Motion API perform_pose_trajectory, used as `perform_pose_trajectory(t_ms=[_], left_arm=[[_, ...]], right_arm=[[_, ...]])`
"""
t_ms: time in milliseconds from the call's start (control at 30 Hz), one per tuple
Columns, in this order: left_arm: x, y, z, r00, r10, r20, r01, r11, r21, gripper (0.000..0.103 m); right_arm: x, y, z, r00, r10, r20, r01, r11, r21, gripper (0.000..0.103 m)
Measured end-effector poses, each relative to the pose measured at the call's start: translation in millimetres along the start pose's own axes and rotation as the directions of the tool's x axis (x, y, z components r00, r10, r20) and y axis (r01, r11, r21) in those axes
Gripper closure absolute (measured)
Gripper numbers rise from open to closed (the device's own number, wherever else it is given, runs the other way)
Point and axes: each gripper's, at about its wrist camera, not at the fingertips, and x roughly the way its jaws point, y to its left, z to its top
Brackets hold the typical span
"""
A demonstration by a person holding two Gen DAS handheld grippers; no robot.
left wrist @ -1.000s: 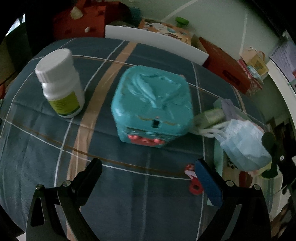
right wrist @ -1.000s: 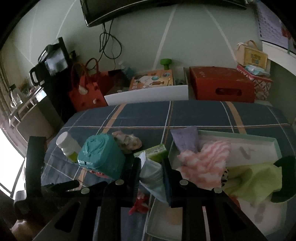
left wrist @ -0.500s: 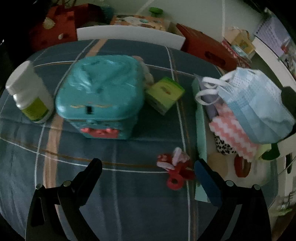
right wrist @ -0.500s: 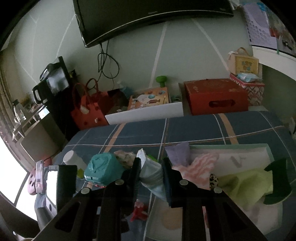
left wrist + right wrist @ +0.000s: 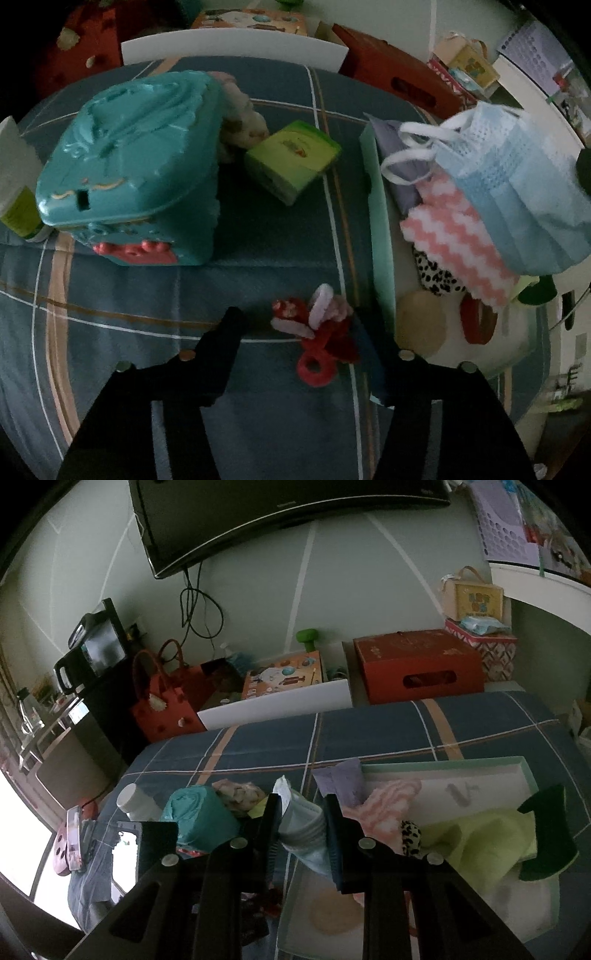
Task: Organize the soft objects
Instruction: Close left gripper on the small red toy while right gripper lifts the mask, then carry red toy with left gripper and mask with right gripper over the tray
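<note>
Face mask: pale blue, pleated, pinched between the right gripper fingers and hanging in the air over the near-left corner of the tray. In the left wrist view the mask hangs above the tray's contents, ear loops trailing to its left.

Tray: shallow, mint-rimmed, resting on the plaid bedcover. It already holds a pink-and-white zigzag cloth, a lilac cloth, a spotted piece and a yellow-green cloth.

Pipe-cleaner toy: red and pink, fuzzy, lying on the bedcover just outside the tray's left rim. It sits between the two fingers of the left gripper, nearer the right-hand finger. Fingers are closing; pads do not appear to press on it yet. Long axis runs roughly along the fingers' pointing direction, ring end toward the camera.

Judgement: left hand is the nearer one for the toy; right only needs to release the mask over the tray.

Not soft, left alone: teal box, green carton, white bottle.
</note>
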Motion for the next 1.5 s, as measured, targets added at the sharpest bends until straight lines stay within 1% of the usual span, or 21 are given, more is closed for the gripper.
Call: perform_pose_trajectory(t_ms=[67, 100, 133, 267, 400, 467, 533, 700, 833, 967, 1033, 1133, 1267, 1367, 1500], left_arm=[[1.1, -2.3, -0.3, 1.0, -0.011, 0.001, 0.011, 1.0, 0.002, 0.054], [2.2, -2.8, 0.4, 1.0, -0.022, -0.001, 0.022, 1.0, -0.001, 0.062], [2.7, -2.8, 0.1, 1.0, -0.03, -0.003, 0.03, 1.0, -0.003, 0.063], [-0.9, -3.5, -1.5, 0.999, -0.035, 0.007, 0.035, 0.999, 0.005, 0.065], [-12.4, -2.8, -2.8, 0.998, -0.048, 0.039, 0.048, 0.999, -0.003, 0.066], [-21.7, -3.1, -3.1, 0.996, -0.056, 0.069, 0.056, 0.998, -0.001, 0.066], [-33.3, -6.3, -3.4, 0.992, -0.058, 0.112, 0.056, 0.998, 0.021, 0.066], [-59.9, -17.9, -4.0, 0.971, -0.099, 0.217, 0.082, 0.993, 0.086, 0.066], [-69.3, -31.9, -4.2, 0.955, -0.121, 0.272, 0.084, 0.986, 0.144, 0.066], [-74.8, -48.8, -4.9, 0.939, -0.154, 0.308, 0.09, 0.973, 0.212, 0.066], [-75.9, -55.6, -6.2, 0.935, -0.169, 0.311, 0.095, 0.967, 0.238, 0.066], [-76.7, -65.0, -8.1, 0.935, -0.183, 0.304, 0.1, 0.958, 0.27, 0.065], [-64.9, -75.8, -9.5, 0.945, -0.177, 0.274, 0.093, 0.951, 0.294, 0.065], [-52.7, -82.2, -10.9, 0.956, -0.162, 0.244, 0.083, 0.949, 0.305, 0.065], [-38.4, -84.7, -12.0, 0.968, -0.141, 0.207, 0.074, 0.951, 0.301, 0.065]], right_arm=[[0.5, -0.5, 0.0, 1.0, 0.0, -0.003, 0.0, 1.0, -0.001, 0.078], [0.6, -0.6, -0.1, 1.0, 0.0, -0.004, 0.0, 1.0, -0.001, 0.078], [0.4, -0.8, -0.1, 1.0, 0.0, -0.004, 0.0, 1.0, -0.001, 0.078], [0.5, -1.1, 0.1, 1.0, 0.0, -0.002, 0.0, 1.0, 0.001, 0.078], [-3.0, -1.2, 1.9, 1.0, 0.002, 0.014, -0.002, 1.0, 0.006, 0.078], [-7.9, -1.5, 3.5, 1.0, 0.006, 0.031, -0.006, 1.0, 0.009, 0.078], [-14.4, -2.0, 5.7, 0.998, 0.007, 0.055, -0.008, 1.0, 0.014, 0.078], [-35.0, -5.9, 12.0, 0.993, -0.01, 0.12, 0.007, 1.0, 0.029, 0.078], [-56.5, -19.9, 16.5, 0.982, -0.055, 0.183, 0.043, 0.997, 0.069, 0.078], [-77.6, -45.8, 18.2, 0.961, -0.152, 0.232, 0.121, 0.982, 0.144, 0.078], [-83.3, -57.7, 18.2, 0.954, -0.183, 0.239, 0.142, 0.974, 0.18, 0.078], [-86.9, -77.0, 16.5, 0.948, -0.22, 0.231, 0.166, 0.958, 0.234, 0.078], [-79.6, -91.4, 13.8, 0.952, -0.246, 0.183, 0.193, 0.945, 0.265, 0.078], [-58.4, -97.2, 9.4, 0.965, -0.241, 0.105, 0.208, 0.943, 0.258, 0.078], [-30.6, -101.4, 0.1, 0.976, -0.217, 0.015, 0.207, 0.946, 0.249, 0.078]])
